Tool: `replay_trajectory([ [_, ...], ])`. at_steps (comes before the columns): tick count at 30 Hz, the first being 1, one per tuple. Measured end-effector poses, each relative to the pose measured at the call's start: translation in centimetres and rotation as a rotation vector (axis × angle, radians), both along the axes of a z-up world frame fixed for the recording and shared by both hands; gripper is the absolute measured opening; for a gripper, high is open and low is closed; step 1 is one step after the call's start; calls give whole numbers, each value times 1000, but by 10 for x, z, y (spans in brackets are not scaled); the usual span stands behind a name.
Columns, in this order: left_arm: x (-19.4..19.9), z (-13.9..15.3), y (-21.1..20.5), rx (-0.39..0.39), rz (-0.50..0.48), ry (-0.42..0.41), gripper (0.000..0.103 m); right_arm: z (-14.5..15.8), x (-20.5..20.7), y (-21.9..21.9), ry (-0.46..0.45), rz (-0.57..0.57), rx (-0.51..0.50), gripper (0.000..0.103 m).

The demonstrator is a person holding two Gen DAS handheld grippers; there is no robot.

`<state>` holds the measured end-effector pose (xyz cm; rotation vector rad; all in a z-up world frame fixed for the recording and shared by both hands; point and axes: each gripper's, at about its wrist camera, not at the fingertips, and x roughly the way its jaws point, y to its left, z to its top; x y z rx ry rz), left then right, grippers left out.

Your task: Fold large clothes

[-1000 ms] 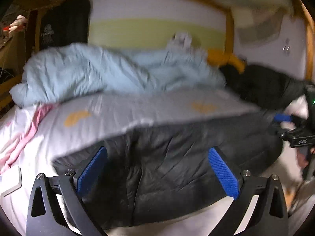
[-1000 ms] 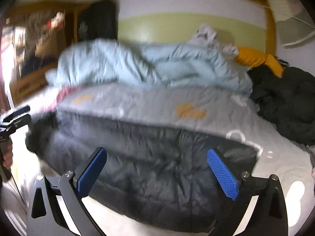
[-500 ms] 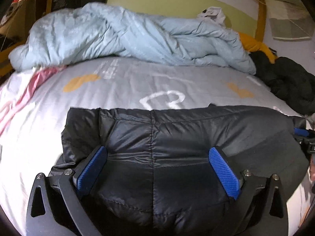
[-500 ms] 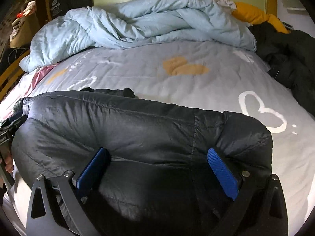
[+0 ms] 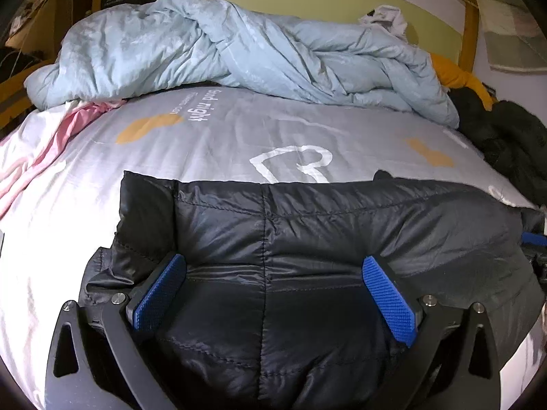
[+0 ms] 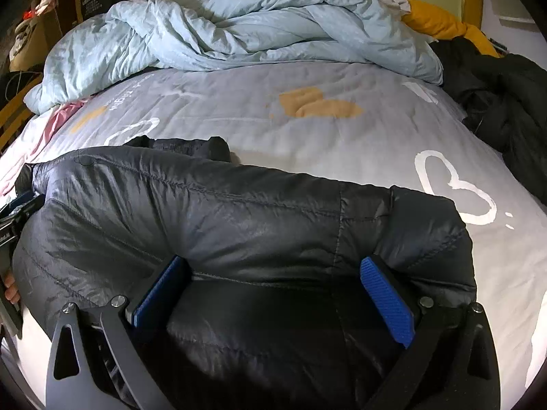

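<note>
A black quilted puffer jacket (image 5: 307, 232) lies folded across the near part of the grey bed cover (image 5: 222, 143); it also fills the lower right wrist view (image 6: 239, 212). My left gripper (image 5: 273, 294) is open, its blue pads spread wide and pressed down over the jacket's left part. My right gripper (image 6: 273, 294) is open too, spread over the jacket's right part. The right gripper's tip shows at the right edge of the left wrist view (image 5: 533, 239). The left gripper shows at the left edge of the right wrist view (image 6: 13, 218).
A crumpled light blue duvet (image 5: 239, 44) lies across the far side of the bed. A pile of black clothes (image 6: 506, 102) and an orange garment (image 6: 441, 24) sit at the far right. Pink cloth (image 5: 51, 143) lies at the left edge.
The jacket came down from being held up and now lies flat on the bed. Both grippers dropped low over it and stay open; the views have steadied.
</note>
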<state>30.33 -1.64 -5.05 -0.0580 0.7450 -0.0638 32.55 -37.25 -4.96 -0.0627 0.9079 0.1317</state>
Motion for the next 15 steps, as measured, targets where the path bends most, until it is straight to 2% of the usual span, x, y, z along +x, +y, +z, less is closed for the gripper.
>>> replay_trajectory([
  [7,6,2,-1,-38,-2,58,103,0,-8,-2,-19,5,-3,103],
  [15,5,2,4,-49,-35,70,103,-6,1,4,-1,-63,-11,103],
])
